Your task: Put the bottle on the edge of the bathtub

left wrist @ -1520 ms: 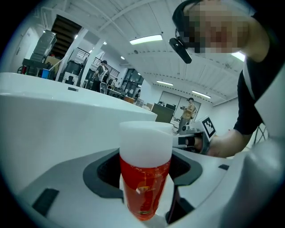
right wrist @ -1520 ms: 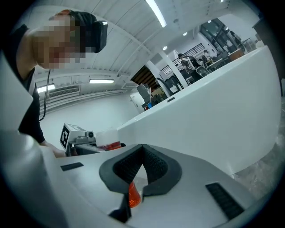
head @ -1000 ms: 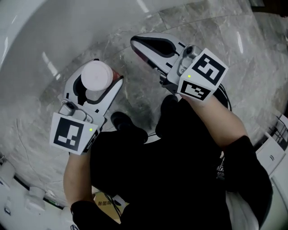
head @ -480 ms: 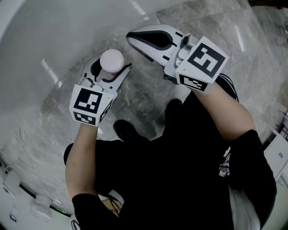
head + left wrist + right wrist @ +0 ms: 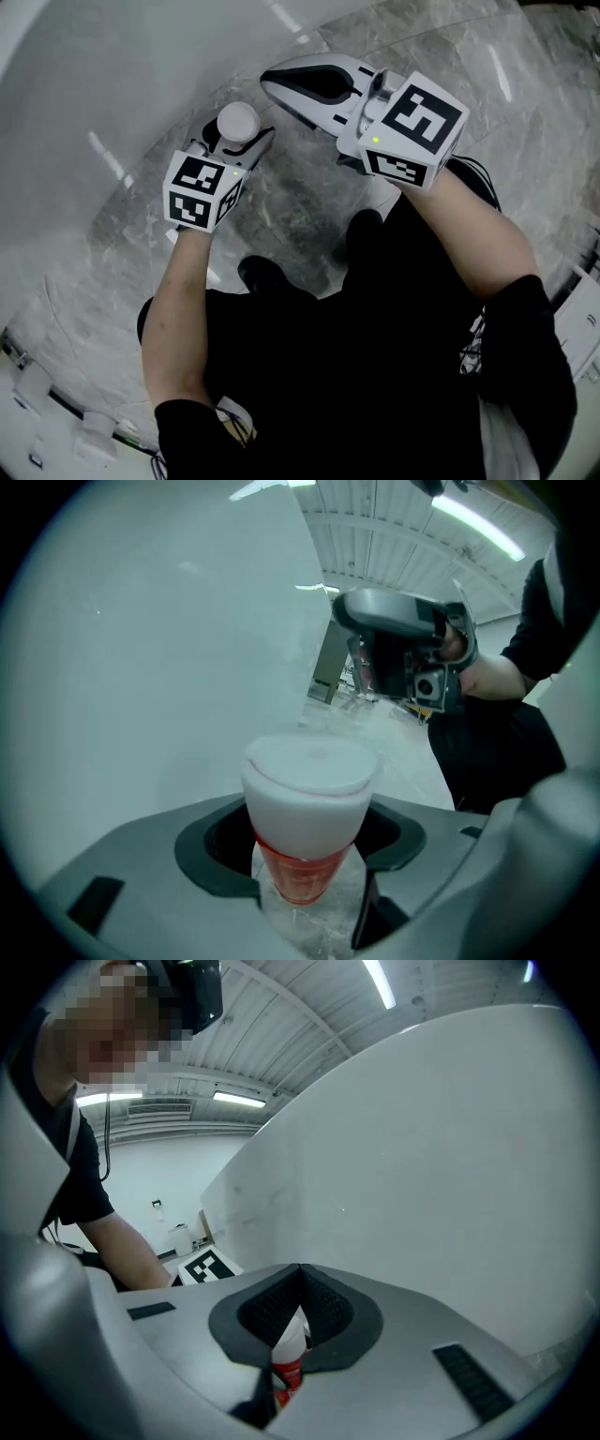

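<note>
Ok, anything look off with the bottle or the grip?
Nothing stands out. The bottle is held upright in the left gripper, cap on, with no spill showing. The right gripper is shut and empty, close to the bathtub.

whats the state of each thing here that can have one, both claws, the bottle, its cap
left claw: shut on the bottle, just under the cap
right claw: shut, holding nothing
bottle: upright, held by the left claw, not yet set on the bathtub
cap: on the bottle, closed
</note>
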`<move>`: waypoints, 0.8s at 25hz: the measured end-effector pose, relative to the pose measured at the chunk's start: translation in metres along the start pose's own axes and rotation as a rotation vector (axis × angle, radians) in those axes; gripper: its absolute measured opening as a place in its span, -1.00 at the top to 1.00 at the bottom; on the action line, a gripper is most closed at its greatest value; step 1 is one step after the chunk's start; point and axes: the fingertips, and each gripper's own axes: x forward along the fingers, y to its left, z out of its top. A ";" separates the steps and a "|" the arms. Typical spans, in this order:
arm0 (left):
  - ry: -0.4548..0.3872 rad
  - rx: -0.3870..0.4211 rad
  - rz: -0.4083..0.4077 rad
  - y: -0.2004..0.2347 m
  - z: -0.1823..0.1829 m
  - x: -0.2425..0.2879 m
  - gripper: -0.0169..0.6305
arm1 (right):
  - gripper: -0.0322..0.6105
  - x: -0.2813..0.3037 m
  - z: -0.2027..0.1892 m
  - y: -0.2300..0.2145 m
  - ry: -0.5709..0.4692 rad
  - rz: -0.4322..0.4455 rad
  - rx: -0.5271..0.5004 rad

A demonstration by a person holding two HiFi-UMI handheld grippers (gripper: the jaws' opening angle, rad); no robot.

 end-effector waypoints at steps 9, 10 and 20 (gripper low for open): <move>0.193 0.051 -0.022 0.011 -0.055 0.037 0.03 | 0.81 0.001 0.002 -0.002 0.014 -0.020 0.014; 0.208 0.052 -0.024 0.012 -0.059 0.039 0.03 | 0.81 0.000 0.004 -0.001 0.010 -0.021 0.016; 0.305 0.110 -0.033 0.025 -0.088 0.056 0.03 | 0.81 -0.005 0.024 0.011 -0.083 0.032 0.181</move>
